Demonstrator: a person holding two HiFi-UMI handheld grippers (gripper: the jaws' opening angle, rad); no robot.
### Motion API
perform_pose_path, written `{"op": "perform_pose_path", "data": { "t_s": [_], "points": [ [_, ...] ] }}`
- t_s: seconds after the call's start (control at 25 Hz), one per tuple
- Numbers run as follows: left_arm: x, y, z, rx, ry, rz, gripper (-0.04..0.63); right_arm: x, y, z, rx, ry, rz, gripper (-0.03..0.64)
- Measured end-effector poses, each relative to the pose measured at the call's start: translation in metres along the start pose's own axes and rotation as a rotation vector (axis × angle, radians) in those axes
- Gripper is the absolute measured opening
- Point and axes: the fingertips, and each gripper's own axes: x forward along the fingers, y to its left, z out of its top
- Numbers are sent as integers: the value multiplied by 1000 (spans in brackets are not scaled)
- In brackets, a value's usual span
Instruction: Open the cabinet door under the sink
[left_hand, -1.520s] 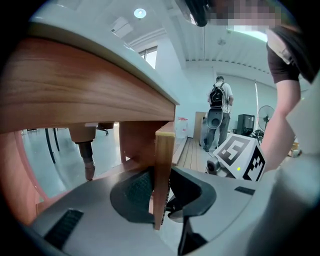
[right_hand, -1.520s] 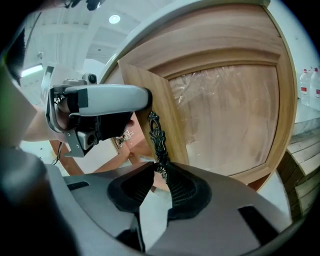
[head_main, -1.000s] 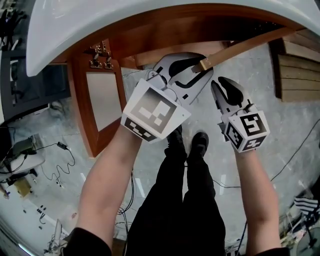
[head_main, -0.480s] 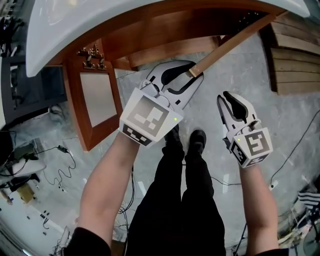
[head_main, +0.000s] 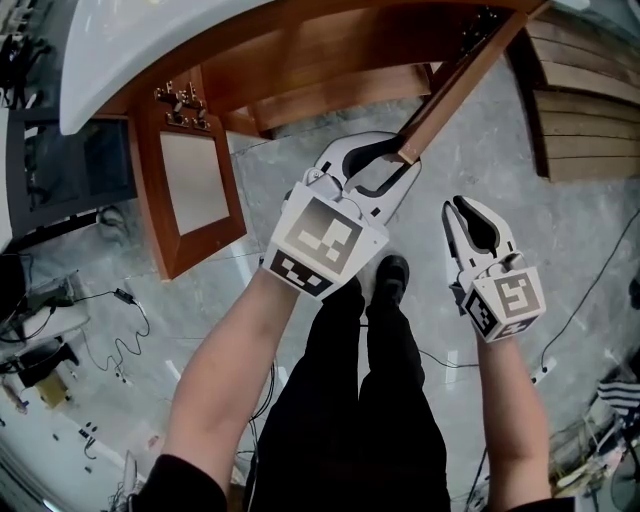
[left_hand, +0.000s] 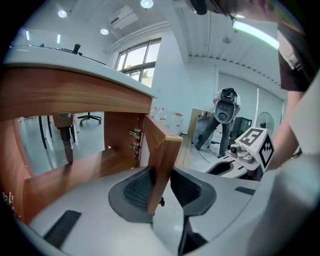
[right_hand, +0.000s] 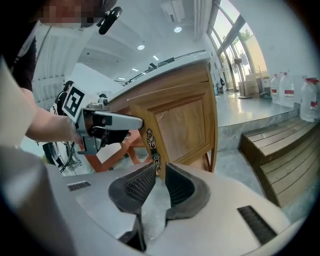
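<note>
Below the sink (head_main: 150, 60), the door (head_main: 445, 95) stands swung well out from the cabinet, with its free edge between the jaws of the left gripper (head_main: 385, 152).

Left gripper view: the jaws are partway apart and opening around the door's edge. The left pad lies against the wood, and a slim gap shows at the right pad.

Right gripper (head_main: 463, 205): held off to the side, apart from the door. Its jaws are narrow, closing and empty.

Right gripper view: the door's outer face, a framed panel with an ornate handle (right_hand: 152, 145) near the free edge.

A second door (head_main: 190, 190), to the left, also stands open.

Handling (judged): the door is a rigid wooden panel of moderate weight, carried wholly by its hinges (left_hand: 134, 140). It should therefore swing on a fixed arc with little effort. The smooth varnished faces may slip under a loose pinch.

Best holds (judged): the free edge, farthest from the hinges for most leverage, or the handle. Any pull should follow the arc, not run straight out, to spare the hinges.

Progress (judged): the task looks nearly complete, since the door is already far from its closed position.
</note>
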Motion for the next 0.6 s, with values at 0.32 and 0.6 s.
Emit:
{"op": "perform_pose_path", "data": {
  "t_s": [0.32, 0.6],
  "points": [
    [18, -52, 1, 4, 7, -74, 135, -36, -31, -12, 35, -9, -78, 69],
    [34, -72, 4, 29, 47, -117, 155, -69, -44, -34, 111, 33, -143, 67]
  ]
}}
